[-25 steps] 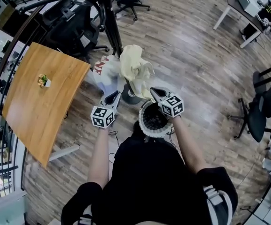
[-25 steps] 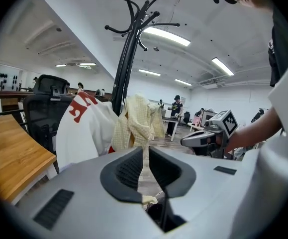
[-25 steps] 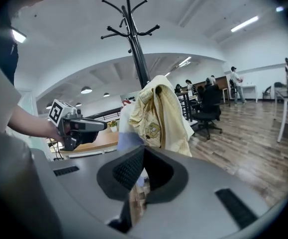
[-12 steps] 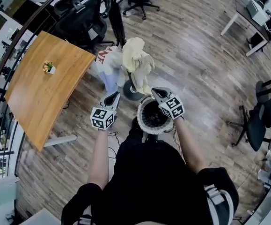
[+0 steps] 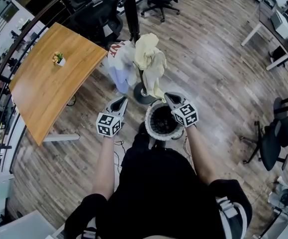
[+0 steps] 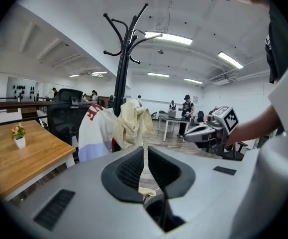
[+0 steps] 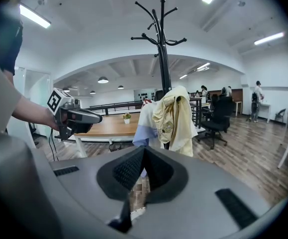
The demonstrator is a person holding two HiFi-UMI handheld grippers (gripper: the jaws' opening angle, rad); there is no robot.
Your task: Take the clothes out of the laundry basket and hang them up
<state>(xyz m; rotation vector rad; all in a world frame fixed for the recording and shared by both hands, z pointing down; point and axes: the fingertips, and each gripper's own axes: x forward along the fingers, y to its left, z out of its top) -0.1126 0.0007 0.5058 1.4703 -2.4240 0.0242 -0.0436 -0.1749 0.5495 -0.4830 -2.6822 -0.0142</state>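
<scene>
A black coat stand (image 5: pixel 132 19) carries a white garment with red lettering (image 5: pixel 120 63) and a cream garment (image 5: pixel 151 61); both also show in the left gripper view, the white garment (image 6: pixel 96 131) beside the cream garment (image 6: pixel 131 126). The round white laundry basket (image 5: pixel 148 128) stands at the person's feet, dark inside. My left gripper (image 5: pixel 119 105) hovers left of the basket, jaws shut with nothing between them (image 6: pixel 145 156). My right gripper (image 5: pixel 171 99) is over the basket's far rim, just below the cream hem, shut and empty (image 7: pixel 144 156).
A wooden table (image 5: pixel 44 88) with a small potted plant (image 5: pixel 58 59) stands to the left. Black office chairs (image 5: pixel 96 19) sit behind the stand, another chair (image 5: pixel 275 133) at the right. White desks (image 5: pixel 278 29) are far right. Wooden floor lies all round.
The head view has swung, so stand and table sit further right and higher. Both grippers have crept slightly toward the stand, still empty. The clothes hang as before.
</scene>
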